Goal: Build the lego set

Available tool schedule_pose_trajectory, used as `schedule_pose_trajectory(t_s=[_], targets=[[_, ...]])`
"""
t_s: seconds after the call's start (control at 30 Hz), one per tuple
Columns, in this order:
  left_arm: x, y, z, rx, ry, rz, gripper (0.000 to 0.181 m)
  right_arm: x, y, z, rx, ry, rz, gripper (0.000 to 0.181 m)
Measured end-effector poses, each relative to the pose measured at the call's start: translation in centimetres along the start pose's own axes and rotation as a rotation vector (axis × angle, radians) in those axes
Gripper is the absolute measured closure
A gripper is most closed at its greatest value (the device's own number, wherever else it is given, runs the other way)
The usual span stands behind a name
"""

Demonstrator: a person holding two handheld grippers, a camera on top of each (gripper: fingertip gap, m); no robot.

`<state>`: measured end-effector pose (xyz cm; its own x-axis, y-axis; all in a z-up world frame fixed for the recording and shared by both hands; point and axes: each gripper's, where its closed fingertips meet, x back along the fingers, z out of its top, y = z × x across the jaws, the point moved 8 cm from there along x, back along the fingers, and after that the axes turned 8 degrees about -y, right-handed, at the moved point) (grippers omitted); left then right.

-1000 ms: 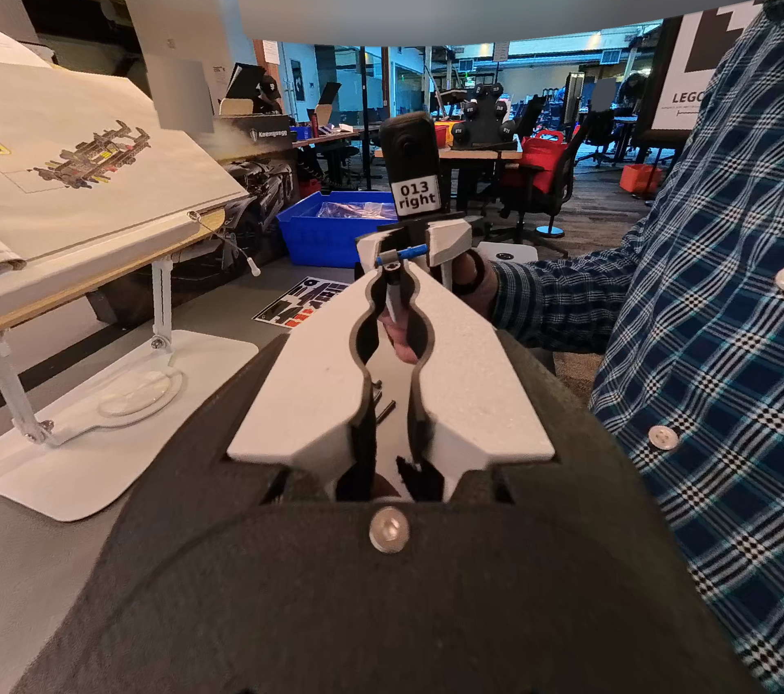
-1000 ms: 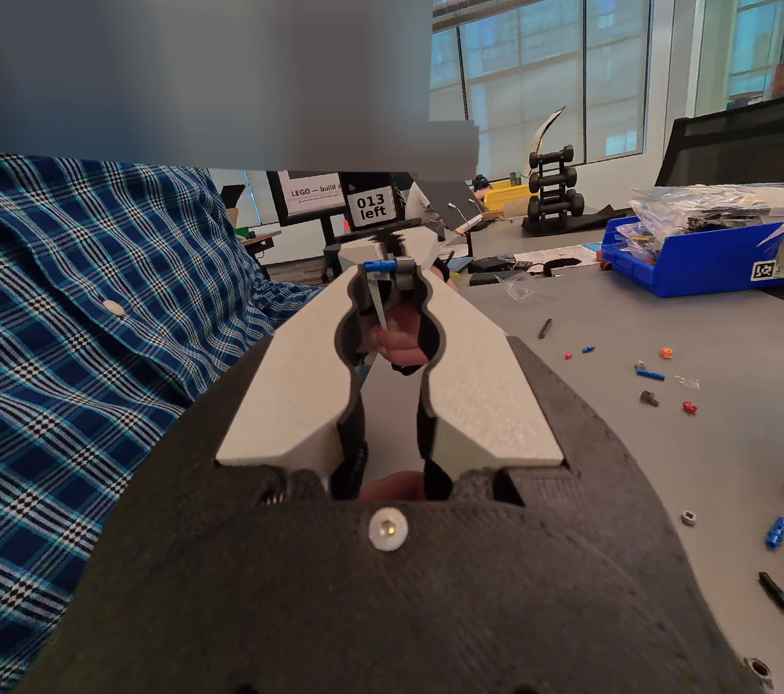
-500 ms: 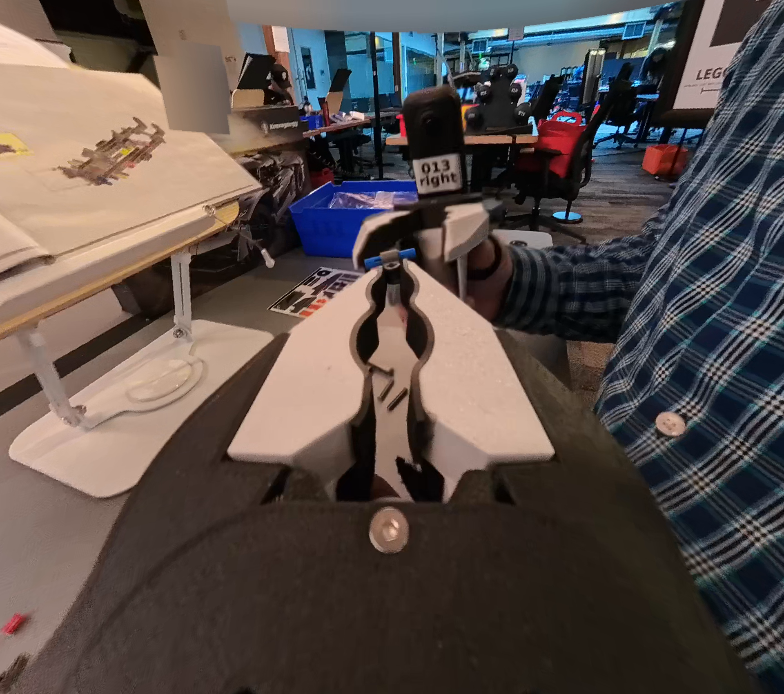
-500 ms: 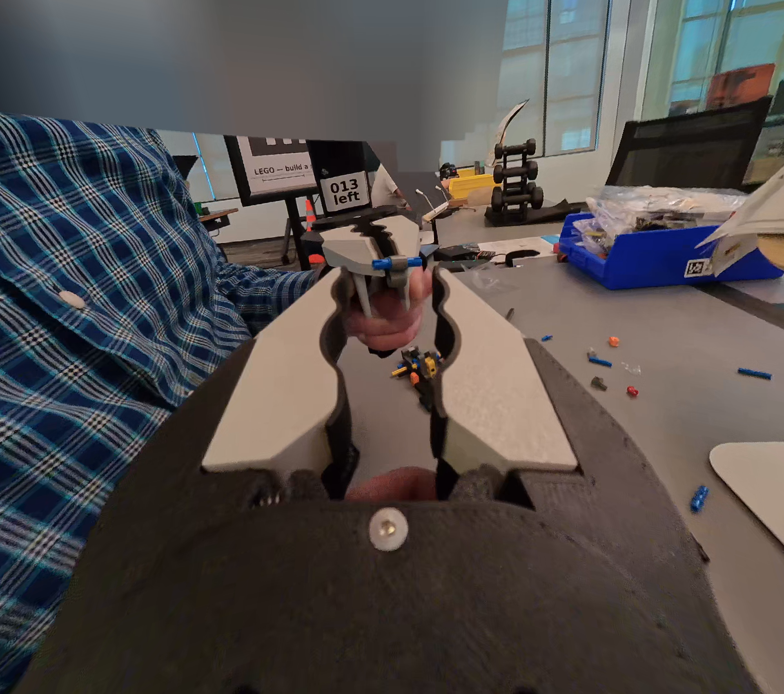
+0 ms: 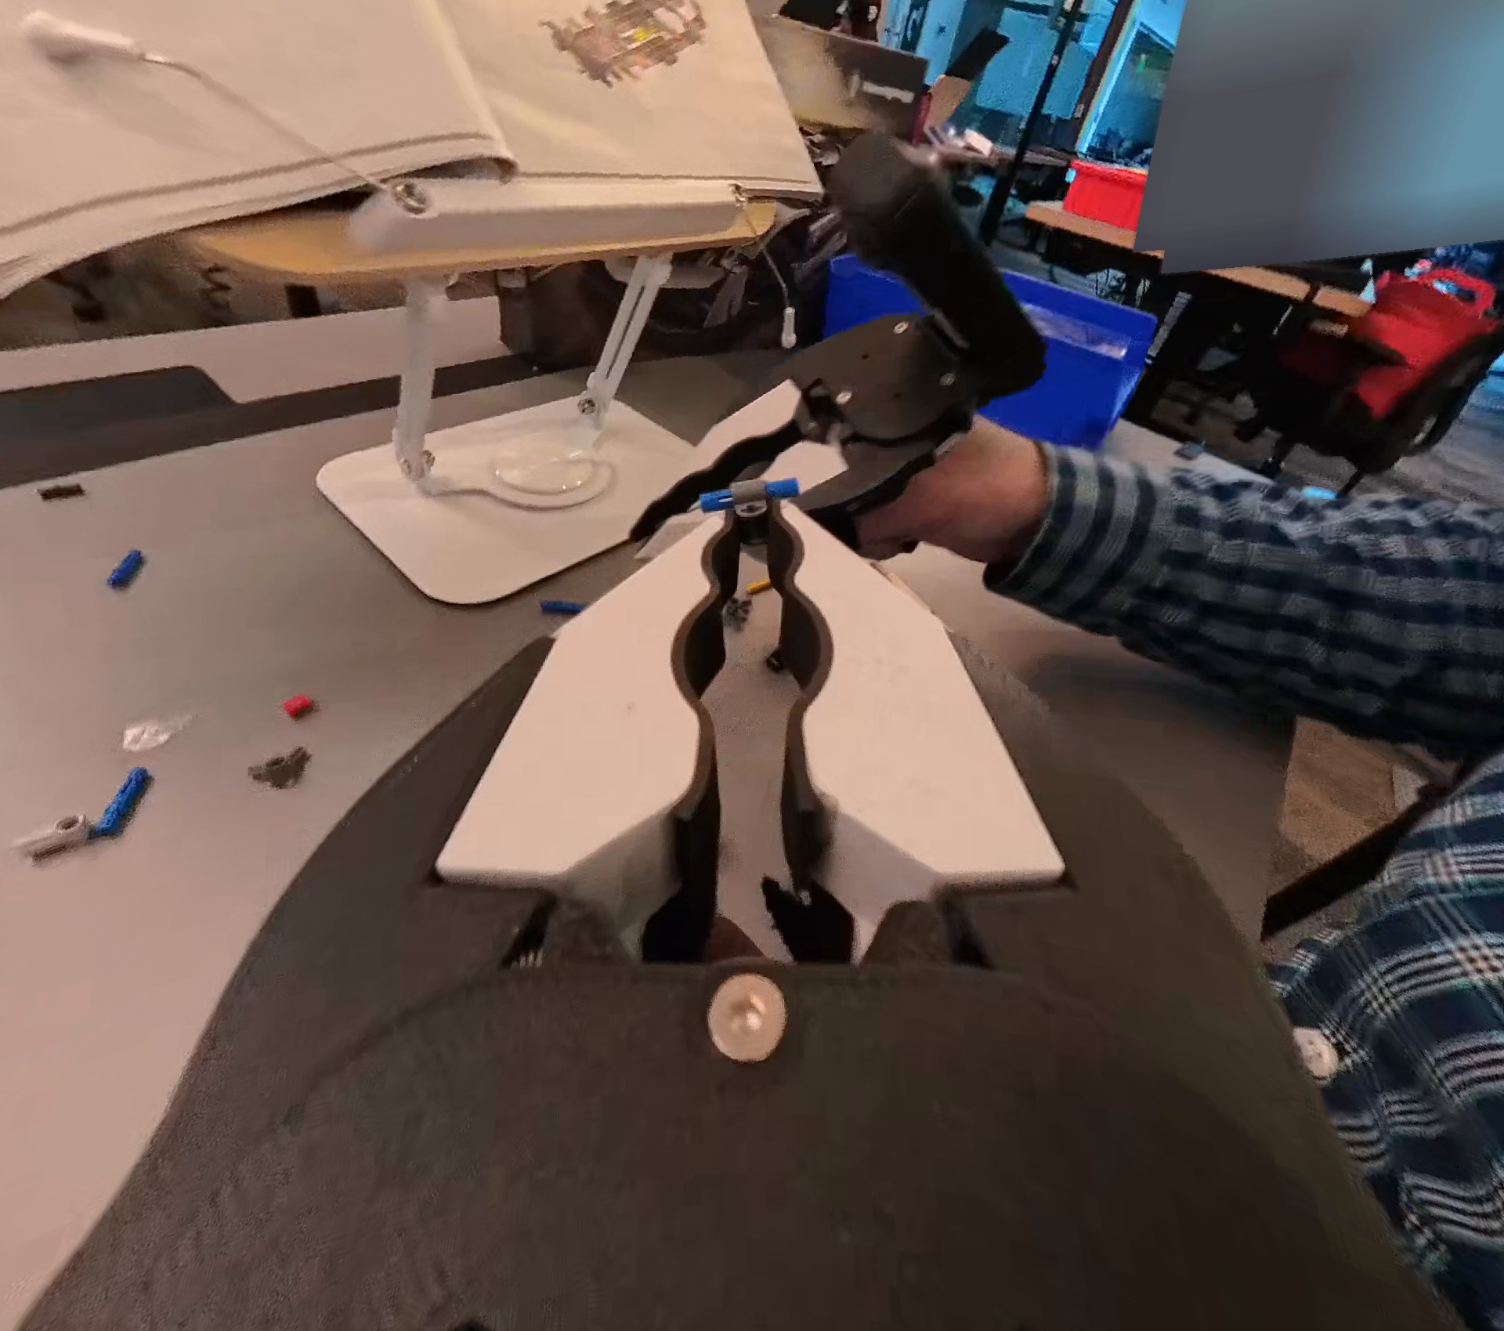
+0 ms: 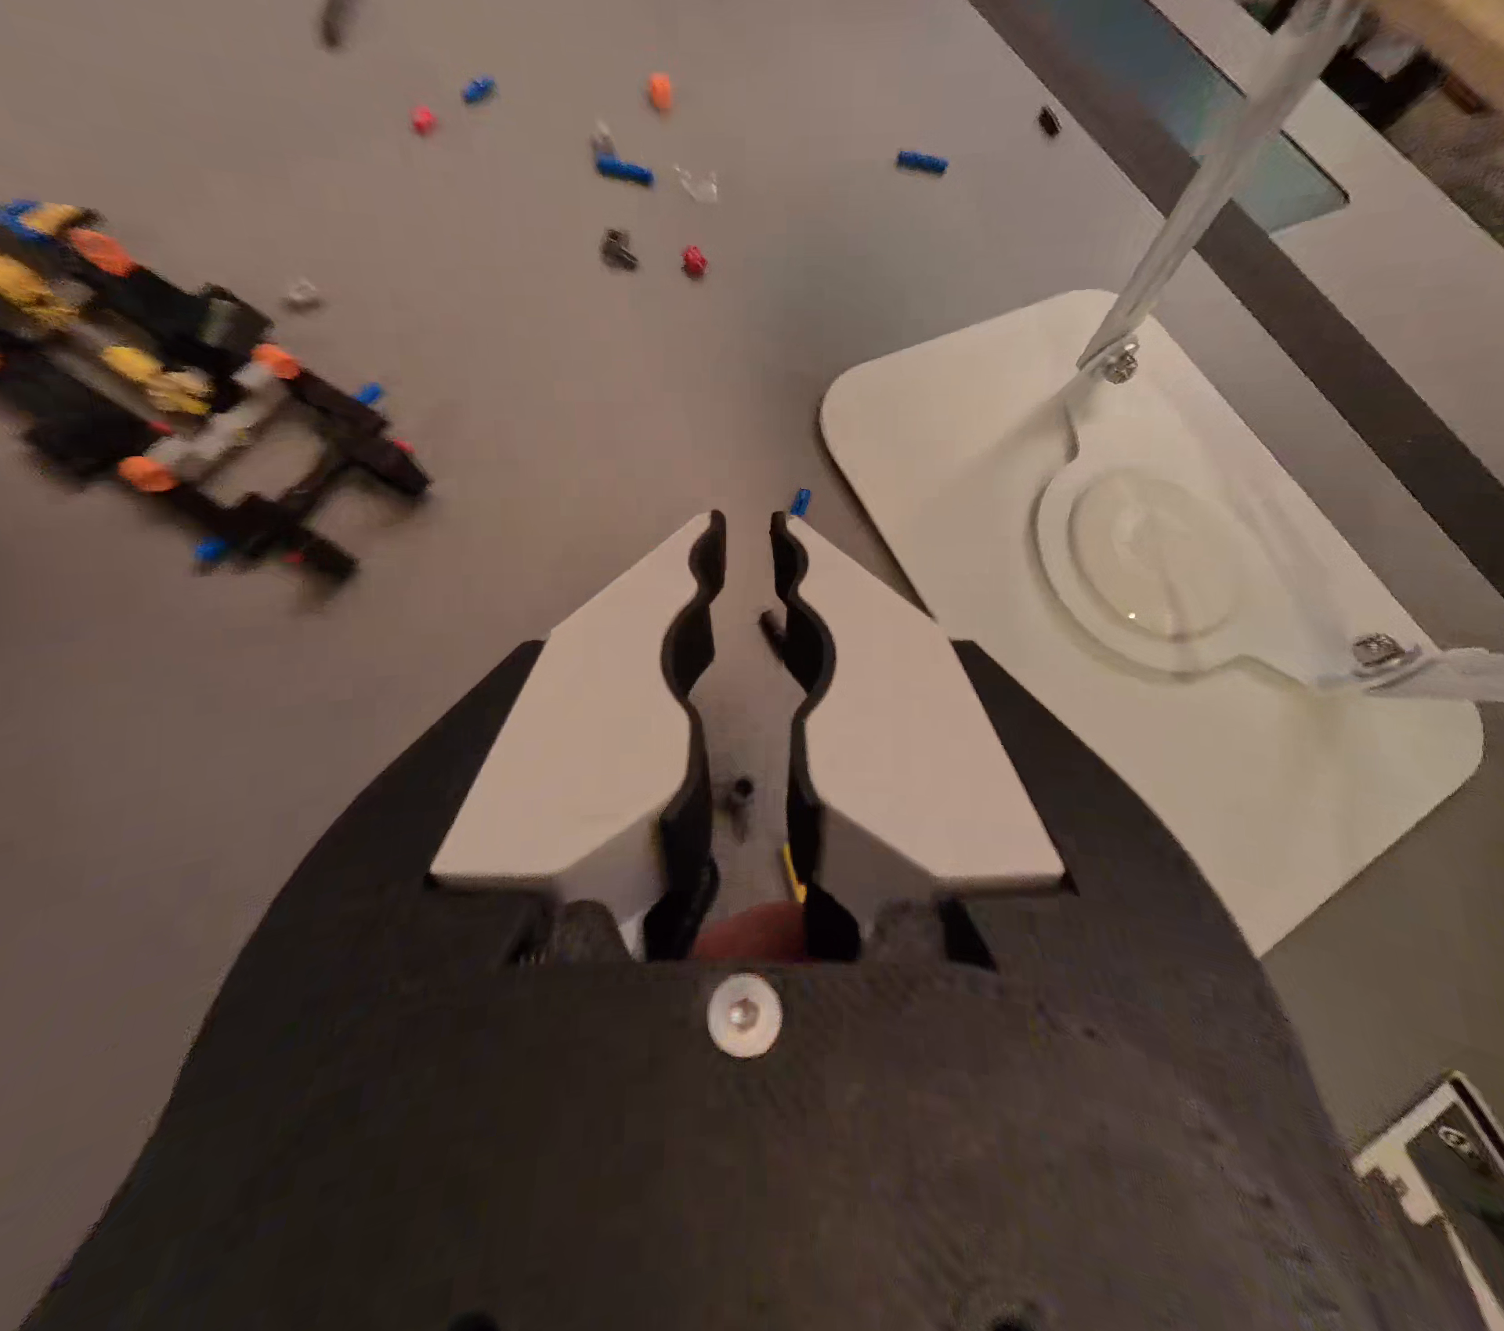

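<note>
My left wrist camera faces level across the table (image 5: 244, 641) toward the white book stand base (image 5: 488, 543). My right wrist camera looks steeply down, close above it; both views share that base (image 6: 1221, 763).

A small grey connector with a blue pin (image 5: 747, 496) through it crosswise was held at the tips of the left gripper (image 5: 750, 519), above the counter (image 6: 529, 331). A partly built black frame (image 6: 187, 397), studded with orange, yellow and blue parts and a grey beam, lay flat on the counter. Loose pieces were scattered beyond it: blue pins (image 6: 623, 170), red (image 6: 693, 260) and orange (image 6: 660, 91) bits, a dark connector (image 6: 617, 250). One blue pin (image 6: 800, 501) lay just beside the right gripper (image 6: 747, 531), whose jaws stood slightly apart with nothing between them.
</note>
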<state>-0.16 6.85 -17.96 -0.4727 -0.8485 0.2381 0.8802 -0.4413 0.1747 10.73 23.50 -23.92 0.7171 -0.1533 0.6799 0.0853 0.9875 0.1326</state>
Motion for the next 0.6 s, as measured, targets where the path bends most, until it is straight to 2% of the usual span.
schedule_pose_trajectory(t_s=[0.17,0.37,0.6], targets=[[0.4,-1.3,-0.2,0.077,0.033,0.005,0.177,-4.1,1.0,-0.2,-0.03,-0.129,-0.017,0.168],[0.3,-2.8,-0.6,0.263,0.102,-0.054,0.177,-5.7,1.1,-0.8,-0.038,-0.21,-0.041,0.174],[0.2,-3.7,-0.7,0.415,0.169,-0.112,0.177,-5.6,1.4,-0.9,-0.062,-0.167,-0.014,0.18]])
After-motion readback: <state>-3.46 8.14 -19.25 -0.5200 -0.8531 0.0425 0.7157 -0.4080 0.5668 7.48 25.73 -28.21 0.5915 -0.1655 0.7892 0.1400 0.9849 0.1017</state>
